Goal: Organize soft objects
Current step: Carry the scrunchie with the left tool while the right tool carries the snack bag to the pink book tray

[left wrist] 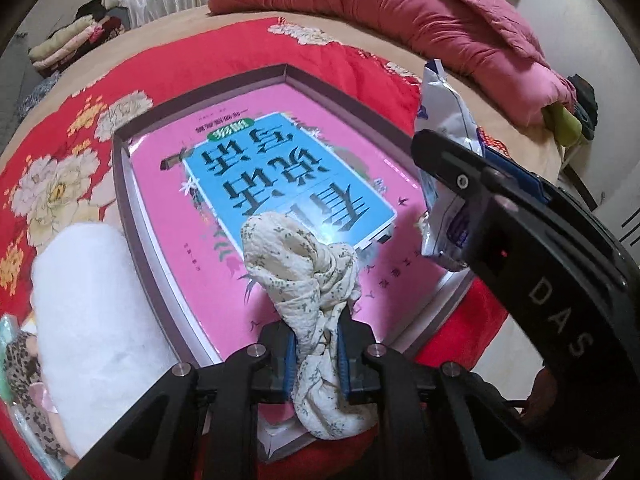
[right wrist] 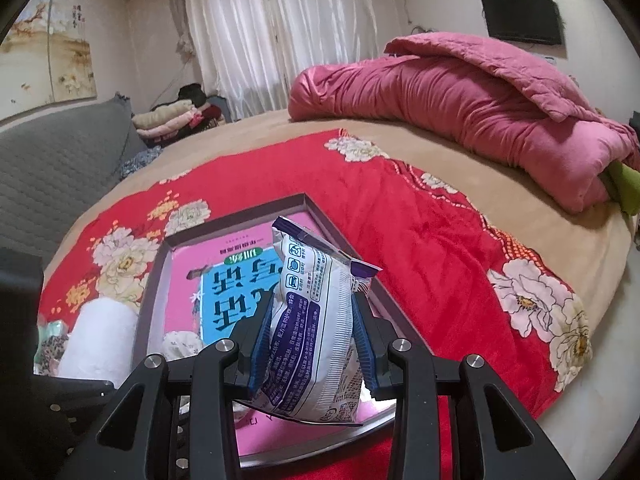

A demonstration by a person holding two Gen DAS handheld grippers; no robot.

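Observation:
My left gripper (left wrist: 318,340) is shut on a cream cloth with a small green leaf print (left wrist: 296,252). The bunched cloth hangs over the near part of a shallow grey box (left wrist: 124,184), and its front end rests on a pink and blue book (left wrist: 288,168) lying inside. My right gripper (right wrist: 314,320) is shut on a white and purple plastic packet (right wrist: 304,272), held upright above the box's right side. The left wrist view shows that packet (left wrist: 440,112) at the right, with the right gripper's black body below it. The cloth (right wrist: 180,342) shows at the lower left of the right wrist view.
The box sits on a red flowered blanket (right wrist: 420,240) over a tan bed. A white fluffy roll (left wrist: 88,304) and a leopard-print item (left wrist: 24,376) lie left of the box. A rolled pink quilt (right wrist: 460,112) lies at the far side. Folded clothes (right wrist: 168,120) are stacked beyond the bed.

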